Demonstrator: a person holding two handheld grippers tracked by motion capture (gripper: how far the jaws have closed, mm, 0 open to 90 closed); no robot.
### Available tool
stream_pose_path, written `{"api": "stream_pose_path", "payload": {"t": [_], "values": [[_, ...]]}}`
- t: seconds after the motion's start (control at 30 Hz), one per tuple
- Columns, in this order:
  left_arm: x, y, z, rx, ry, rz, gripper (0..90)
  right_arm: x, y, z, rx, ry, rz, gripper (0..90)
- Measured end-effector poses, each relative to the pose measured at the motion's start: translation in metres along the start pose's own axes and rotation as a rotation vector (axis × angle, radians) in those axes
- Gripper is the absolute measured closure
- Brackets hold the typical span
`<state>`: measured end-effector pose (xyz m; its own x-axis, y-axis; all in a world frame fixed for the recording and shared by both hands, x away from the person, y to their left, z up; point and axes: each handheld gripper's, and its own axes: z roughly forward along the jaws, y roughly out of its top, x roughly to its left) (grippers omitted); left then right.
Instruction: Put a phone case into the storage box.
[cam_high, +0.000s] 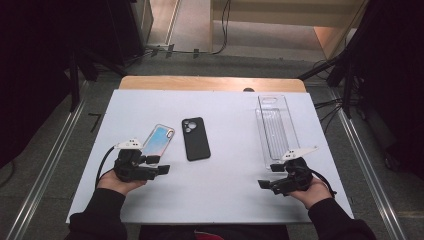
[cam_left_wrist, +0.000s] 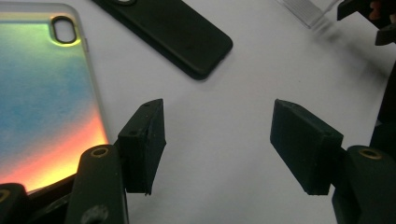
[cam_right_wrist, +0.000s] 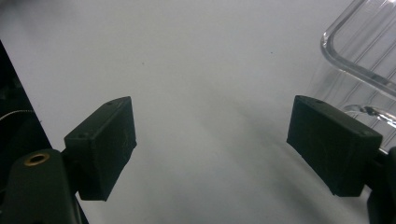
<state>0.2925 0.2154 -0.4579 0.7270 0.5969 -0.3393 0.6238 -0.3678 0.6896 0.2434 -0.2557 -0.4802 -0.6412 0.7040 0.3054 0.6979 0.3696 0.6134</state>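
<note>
**Two open grippers, nothing held**

From the high view, my landmark is the black phone (cam_high: 195, 138), lying face down near the middle of the white table (cam_high: 225, 190). Just to its left lies an iridescent phone case (cam_high: 159, 140), tilted, apart from the phone. Well to the phone's right sits a long clear plastic tray (cam_high: 276, 131), lengthwise away from me. My left gripper (cam_high: 160, 165) hovers nearer me than the phone, just by the case's near end, its jaws spread and empty. My right gripper (cam_high: 267, 176) is off to the phone's right, at the tray's near end, also spread with nothing between the jaws.

From the left gripper view, my left gripper (cam_left_wrist: 218, 140) stands wide apart over bare table. The black phone (cam_left_wrist: 180, 32) lies beyond it; the iridescent case (cam_left_wrist: 44, 98) sits left of the phone, beside my left jaw.

From the right gripper view, my right gripper (cam_right_wrist: 212, 147) gapes over plain white surface, and the tray's (cam_right_wrist: 359, 60) rounded clear rim shows just past one jaw. Whether it touches, I cannot tell.
</note>
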Motion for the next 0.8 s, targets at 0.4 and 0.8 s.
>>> {"api": "stream_pose_path", "payload": {"t": [0.4,0.8], "values": [[-0.018,-0.014,0.006,0.006,-0.067,-0.01,32.4,-0.001,-0.001,0.001,-0.019,-0.022,0.008,13.7],[-0.012,-0.013,0.006,0.021,-0.063,-0.019,32.3,-0.001,-0.001,0.005,-0.004,-0.013,0.003,13.7]]}}
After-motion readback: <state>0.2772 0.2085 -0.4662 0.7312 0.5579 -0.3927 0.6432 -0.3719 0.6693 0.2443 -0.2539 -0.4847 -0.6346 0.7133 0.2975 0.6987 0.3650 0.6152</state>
